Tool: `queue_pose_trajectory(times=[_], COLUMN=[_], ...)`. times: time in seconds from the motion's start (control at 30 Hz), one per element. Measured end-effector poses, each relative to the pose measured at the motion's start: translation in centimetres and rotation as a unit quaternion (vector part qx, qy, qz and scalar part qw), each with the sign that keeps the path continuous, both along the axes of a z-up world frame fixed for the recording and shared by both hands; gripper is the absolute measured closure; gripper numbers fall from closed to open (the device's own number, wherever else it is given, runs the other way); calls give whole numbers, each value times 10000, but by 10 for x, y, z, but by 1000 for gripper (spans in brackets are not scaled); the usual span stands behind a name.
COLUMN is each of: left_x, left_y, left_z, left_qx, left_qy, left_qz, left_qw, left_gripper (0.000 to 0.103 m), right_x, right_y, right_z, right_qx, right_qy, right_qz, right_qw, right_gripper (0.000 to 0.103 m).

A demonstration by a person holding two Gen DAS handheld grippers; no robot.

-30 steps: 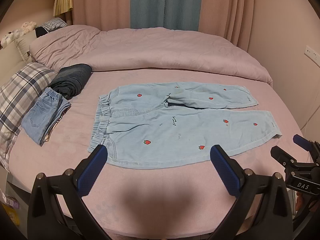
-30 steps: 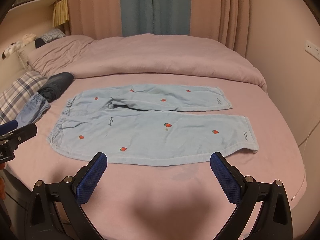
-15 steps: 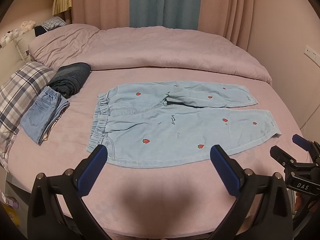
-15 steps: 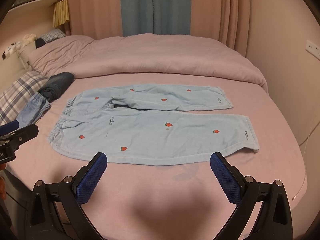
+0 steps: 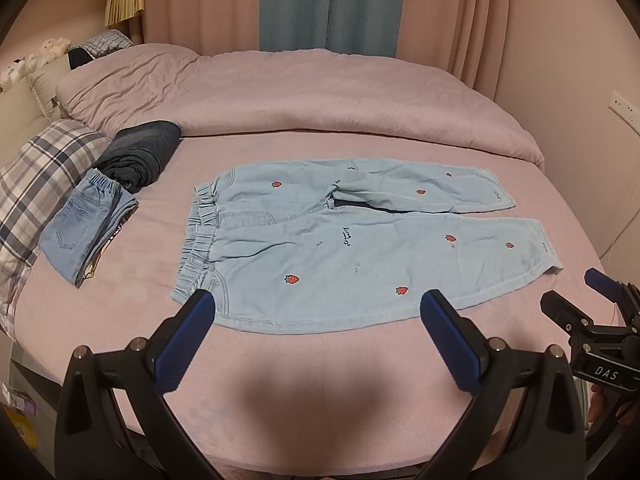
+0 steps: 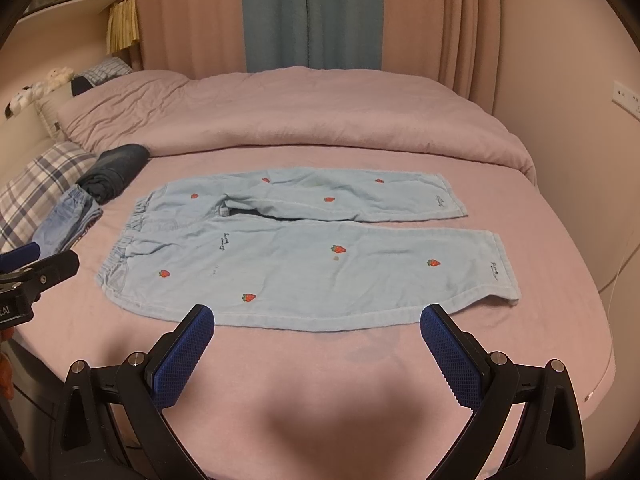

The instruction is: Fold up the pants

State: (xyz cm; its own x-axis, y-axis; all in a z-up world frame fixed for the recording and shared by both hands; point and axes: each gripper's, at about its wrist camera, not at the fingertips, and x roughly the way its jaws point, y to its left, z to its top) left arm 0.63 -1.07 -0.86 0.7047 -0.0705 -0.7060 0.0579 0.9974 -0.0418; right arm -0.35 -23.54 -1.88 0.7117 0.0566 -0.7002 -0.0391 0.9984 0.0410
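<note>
Lying flat, legs spread apart, the strawberry-print pants (image 5: 360, 248) are awaiting a first fold; left gripper (image 5: 320, 344) and right gripper (image 6: 316, 352) are hovering released, empty, short of the near hem.

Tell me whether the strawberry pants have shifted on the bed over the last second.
No. The strawberry pants lie flat with the same gap to the folded jeans and rolled dark garment; only the cameras drifted slightly.

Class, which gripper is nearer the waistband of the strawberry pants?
Left. The left gripper hovers open at the near edge just beside the waistband. The right gripper hovers open farther along the near leg, toward the cuffs.
</note>
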Motion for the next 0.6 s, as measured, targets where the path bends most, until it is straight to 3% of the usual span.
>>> queue_pose_trajectory(times=[0.6], left_x=[9], left_y=[2], left_z=[-7], left_qx=[-99], left_qy=[119], left_qz=[-17], left_qw=[9999], left_gripper=[0], right_x=[4], right_y=[1], right_z=[-6], right_qx=[-21], right_qy=[60], right_qz=[1], right_qw=[10000], right_gripper=[0])
